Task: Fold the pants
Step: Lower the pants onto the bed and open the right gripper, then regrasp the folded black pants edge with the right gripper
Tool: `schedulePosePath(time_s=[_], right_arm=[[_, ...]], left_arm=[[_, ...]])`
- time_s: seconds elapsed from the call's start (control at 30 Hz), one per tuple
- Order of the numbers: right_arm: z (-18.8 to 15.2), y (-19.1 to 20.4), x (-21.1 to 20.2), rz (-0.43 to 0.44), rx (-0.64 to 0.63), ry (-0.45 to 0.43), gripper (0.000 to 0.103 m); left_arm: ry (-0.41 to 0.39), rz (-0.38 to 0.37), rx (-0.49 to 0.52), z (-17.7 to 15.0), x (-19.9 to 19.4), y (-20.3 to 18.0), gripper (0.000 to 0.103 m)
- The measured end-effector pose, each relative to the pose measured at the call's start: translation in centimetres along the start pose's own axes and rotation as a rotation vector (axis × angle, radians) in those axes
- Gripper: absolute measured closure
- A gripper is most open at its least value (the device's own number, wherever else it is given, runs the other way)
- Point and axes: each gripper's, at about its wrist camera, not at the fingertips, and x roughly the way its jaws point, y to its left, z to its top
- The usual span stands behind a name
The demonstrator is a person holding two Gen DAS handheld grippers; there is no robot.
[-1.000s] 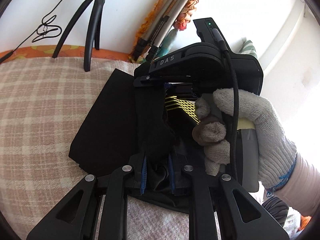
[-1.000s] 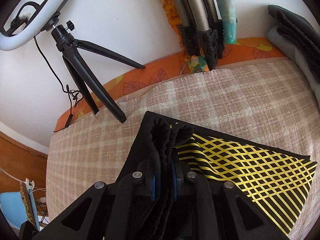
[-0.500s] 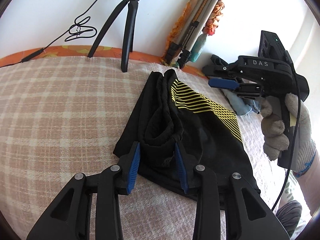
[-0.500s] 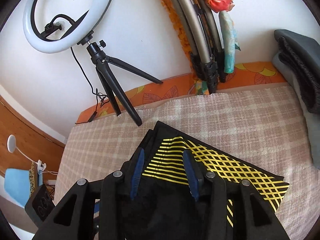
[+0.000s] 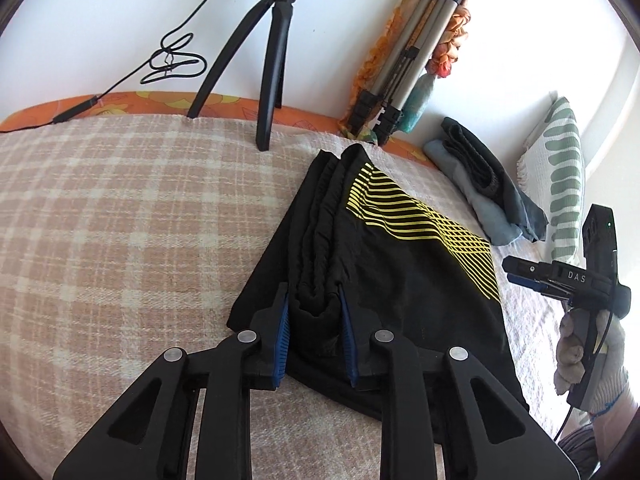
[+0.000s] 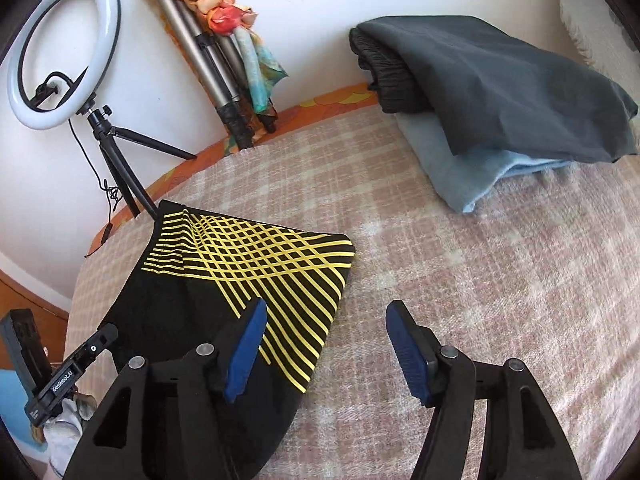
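Black pants point(image 5: 400, 280) with yellow stripes lie folded on the checked blanket point(image 5: 120, 220), waistband end toward the wall. My left gripper point(image 5: 314, 332) is at their near edge. Its jaws are closing, and a bunched fold of black cloth fills the gap and touches both blue pads. In the right wrist view the pants point(image 6: 248, 256) lie to the left. My right gripper point(image 6: 326, 312) hangs over bare blanket just past their right edge, its jaws opening with nothing between them. A gloved hand holds the right gripper point(image 5: 520, 272) at the far right of the left wrist view.
A stack of folded dark grey and light blue clothes point(image 6: 500, 80) lies at the back right, with a green-patterned pillow point(image 5: 560, 184) beside it. A ring light on a black tripod point(image 6: 60, 52) and a silver tripod point(image 5: 404, 68) stand by the wall.
My right gripper let go of the waistband, opened wide and swung away to the right. The pants dropped flat onto the blanket. The left gripper stayed at the near edge, widened, then narrowed.
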Motion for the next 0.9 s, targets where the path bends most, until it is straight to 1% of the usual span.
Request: schedulePosePath(time_s=[0.07,0.1,0.17,0.2,0.23,0.27,0.33,0.4,0.43,0.5,0.57,0.6,0.7,0.77,0.83,0.9], right_arm=[[0.3,-0.6,0.7,0.025,0.011,0.006,0.038],[0.5,-0.6,1.1,0.030,0.012,0.008,0.038],[0.7,-0.5,1.7,0.051,0.009,0.010,0.038],[0.8,-0.5,2.0,0.052,0.003,0.010,0.038],[0.9,-0.5,2.3,0.059,-0.003,0.013,0.038],[0.8,-0.4,2.5,0.068,-0.006,0.016,0.038],[0.8,-0.3,2.9,0.072,-0.011,0.013,0.038],[1.0,-0.2,3.1,0.084,-0.022,0.012,0.038],[1.0,-0.3,3.2,0.090,-0.023,0.011,0.038],[1.0,-0.4,3.4,0.129,-0.016,0.018,0.039],[1.0,-0.3,3.6,0.157,-0.019,0.030,0.039],[1.1,-0.3,3.6,0.161,-0.021,0.028,0.039],[1.2,-0.8,3.7,0.201,0.017,0.027,0.039],[1.2,-1.1,3.9,0.241,0.049,0.034,0.040],[1.2,-1.0,3.9,0.244,0.043,0.027,0.040],[1.2,-0.9,4.0,0.243,0.040,0.020,0.040]], left_arm=[[0.001,0.032,-0.041,-0.1,0.2,0.9,0.082],[-0.001,0.026,-0.057,-0.2,0.3,1.2,0.082],[-0.002,0.052,-0.050,0.0,0.2,1.2,0.072],[-0.009,0.054,-0.041,0.1,0.0,1.2,0.071],[-0.003,0.054,-0.045,0.2,-0.2,1.3,0.062],[0.004,0.060,-0.047,0.4,-0.4,1.4,0.058],[0.006,0.063,-0.031,0.6,-1.0,1.5,0.058],[0.025,0.069,-0.011,0.8,-1.5,1.6,0.058],[0.034,0.069,-0.020,0.8,-1.8,1.6,0.056],[0.047,0.037,-0.059,0.5,-2.6,1.9,0.051],[0.065,0.008,-0.118,0.0,-3.0,2.2,0.039],[0.082,-0.006,-0.151,-0.3,-2.9,2.3,0.037],[0.120,-0.033,-0.248,-1.3,-2.1,2.4,0.036],[0.119,-0.046,-0.298,-1.6,-1.6,2.3,0.036],[0.107,-0.014,-0.303,-1.5,-0.9,2.0,0.036],[0.082,0.003,-0.322,-1.2,-0.7,1.9,0.036]])
